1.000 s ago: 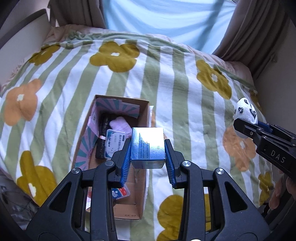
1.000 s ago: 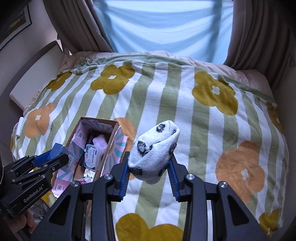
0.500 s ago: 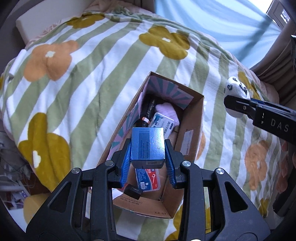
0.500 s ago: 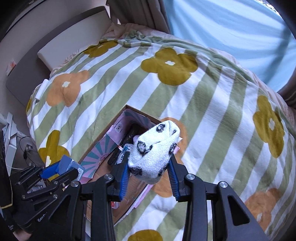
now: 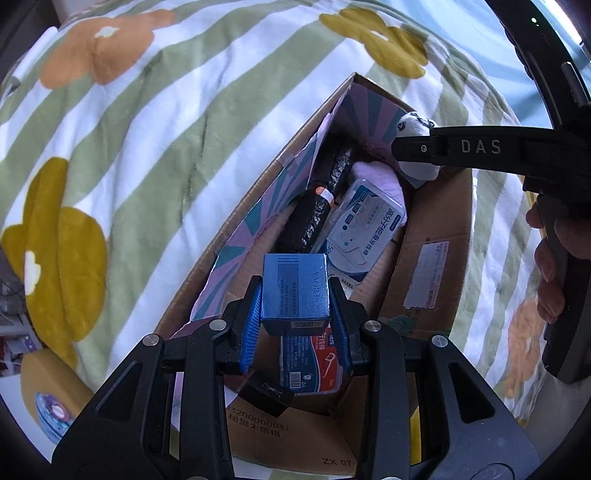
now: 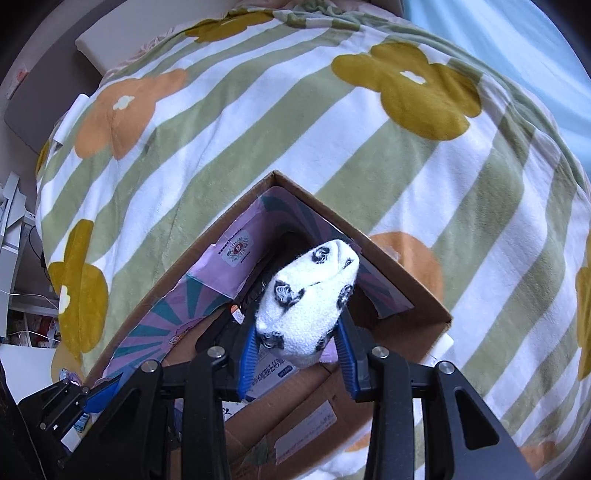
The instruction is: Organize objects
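I had the left tongs (image 5: 295, 325) clamped on the blue cream box (image 5: 295, 291), poised over the near end of the cardboard box (image 5: 436, 236) on the bed. Floss packs (image 5: 365, 229) and a black roll (image 5: 321, 199) already lay inside. Farther in, my right tongs (image 6: 295, 347) gripped the panda-print sock bundle (image 6: 306, 306) above the far corner; I judged both drops were left.

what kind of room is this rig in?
Most likely a bedroom. The cardboard box sits on a bed under a striped floral blanket, with a padded headboard at the far end and a light blue curtain beside it.
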A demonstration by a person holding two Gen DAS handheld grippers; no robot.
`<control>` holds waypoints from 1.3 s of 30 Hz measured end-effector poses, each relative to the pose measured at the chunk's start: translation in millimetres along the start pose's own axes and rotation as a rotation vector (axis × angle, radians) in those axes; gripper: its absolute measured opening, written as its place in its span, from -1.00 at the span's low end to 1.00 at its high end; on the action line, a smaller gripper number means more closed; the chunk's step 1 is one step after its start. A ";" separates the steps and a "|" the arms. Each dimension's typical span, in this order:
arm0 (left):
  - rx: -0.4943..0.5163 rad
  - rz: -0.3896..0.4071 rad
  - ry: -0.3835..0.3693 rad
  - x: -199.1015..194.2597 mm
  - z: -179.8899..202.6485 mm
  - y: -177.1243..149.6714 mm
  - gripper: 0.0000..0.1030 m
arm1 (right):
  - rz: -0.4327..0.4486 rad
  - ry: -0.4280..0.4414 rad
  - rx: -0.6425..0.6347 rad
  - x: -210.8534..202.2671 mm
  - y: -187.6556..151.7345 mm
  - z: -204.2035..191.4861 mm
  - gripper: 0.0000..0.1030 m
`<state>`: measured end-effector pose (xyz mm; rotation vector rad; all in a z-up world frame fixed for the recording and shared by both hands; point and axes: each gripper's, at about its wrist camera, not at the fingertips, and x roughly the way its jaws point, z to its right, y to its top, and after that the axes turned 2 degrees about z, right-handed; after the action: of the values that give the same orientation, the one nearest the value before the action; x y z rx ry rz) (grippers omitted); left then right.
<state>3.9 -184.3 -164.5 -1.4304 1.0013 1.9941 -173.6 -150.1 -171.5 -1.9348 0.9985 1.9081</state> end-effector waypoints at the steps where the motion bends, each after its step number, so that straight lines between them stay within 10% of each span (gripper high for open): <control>1: 0.000 -0.003 0.007 2.7 -0.7 -0.8 -0.40 | -0.009 0.003 -0.005 6.8 1.4 -0.4 -0.32; 10: 0.010 -0.006 0.079 6.5 3.5 -2.8 -0.39 | -0.042 0.014 -0.029 22.3 7.8 -5.1 -0.24; 12: 0.007 -0.007 0.104 5.0 4.3 -3.5 -0.36 | -0.047 0.039 -0.030 23.4 9.4 -6.6 0.14; 14: 0.008 -0.018 0.085 4.7 6.5 -5.1 -0.01 | -0.036 0.046 -0.034 22.4 9.7 -8.1 0.99; 16: 0.018 -0.049 0.072 8.8 9.2 -7.3 0.93 | -0.026 0.036 -0.033 21.4 9.0 -9.0 0.99; 17: 0.023 -0.040 0.080 9.0 10.9 -8.7 1.00 | -0.035 0.034 -0.028 22.6 8.6 -9.2 0.99; 39: 0.058 0.008 0.002 -40.6 24.6 -8.6 1.00 | 0.009 0.016 -0.013 -37.3 -7.4 -19.1 0.99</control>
<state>9.3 -158.4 -124.1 -1.3995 1.0588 1.9537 -150.8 -145.4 -135.9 -1.9591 1.0032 1.9110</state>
